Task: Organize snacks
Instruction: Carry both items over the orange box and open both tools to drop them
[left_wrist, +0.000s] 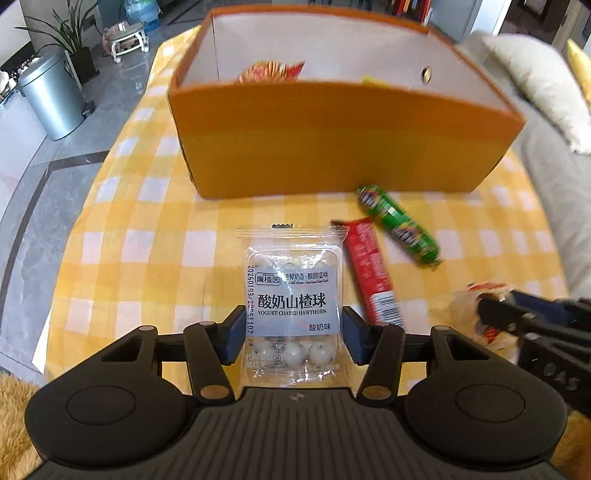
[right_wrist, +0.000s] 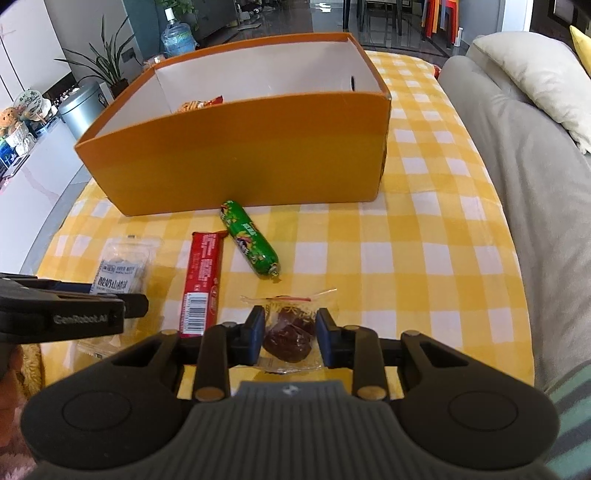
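Note:
My left gripper (left_wrist: 293, 338) is shut on a clear pack of yogurt-coated hawthorn balls (left_wrist: 292, 295), its blue pads pressing both sides. My right gripper (right_wrist: 290, 338) is shut on a clear packet with a dark brown sweet (right_wrist: 290, 332). A red bar (left_wrist: 371, 273) and a green sausage pack (left_wrist: 399, 225) lie on the yellow checked cloth between the grippers and the orange box (left_wrist: 332, 147). The box holds an orange-red snack bag (left_wrist: 273, 72). The red bar (right_wrist: 203, 280), green pack (right_wrist: 251, 240) and box (right_wrist: 240, 162) also show in the right wrist view.
The table's yellow checked cloth (right_wrist: 406, 258) stretches to the right of the box. A grey sofa with a cream cushion (right_wrist: 535, 74) borders the right side. A metal bin (left_wrist: 51, 96) and a plant (left_wrist: 74, 40) stand on the floor at the left.

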